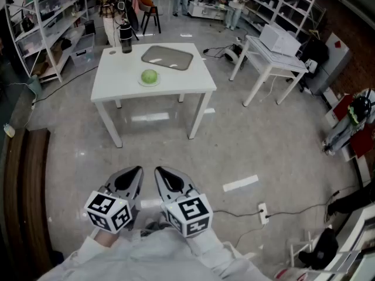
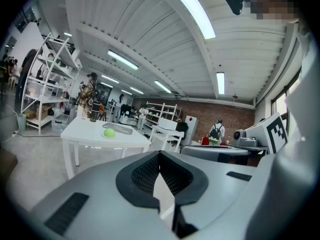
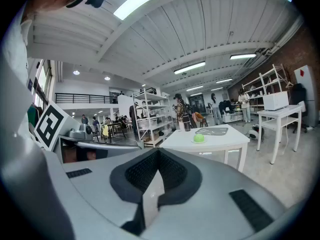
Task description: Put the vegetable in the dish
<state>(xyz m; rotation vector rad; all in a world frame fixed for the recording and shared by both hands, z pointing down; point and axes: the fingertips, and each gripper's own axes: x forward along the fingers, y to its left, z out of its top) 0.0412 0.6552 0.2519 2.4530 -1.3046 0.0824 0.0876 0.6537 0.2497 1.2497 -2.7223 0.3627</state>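
Note:
A round green vegetable [image 1: 149, 76] lies on a small pale saucer near the front of a white table [image 1: 117, 81]. Behind it is a flat grey dish [image 1: 168, 57], with nothing in it. The vegetable [image 2: 109, 132] and the dish [image 2: 122, 129] show small and far off in the left gripper view. The right gripper view also has the vegetable [image 3: 199, 138] and the dish [image 3: 212, 130]. My left gripper [image 1: 136, 170] and right gripper [image 1: 159, 170] are held side by side close to my body, well short of the table. Both are shut with nothing in them, as the left gripper [image 2: 160, 154] and right gripper [image 3: 158, 151] show close up.
A dark bottle [image 1: 125, 40] stands at the table's far left corner. A second white table [image 1: 272, 60] with a white box is at the right. Shelving [image 1: 41, 22] lines the left wall. A power strip with cables [image 1: 263, 212] lies on the floor at right. People stand at the back.

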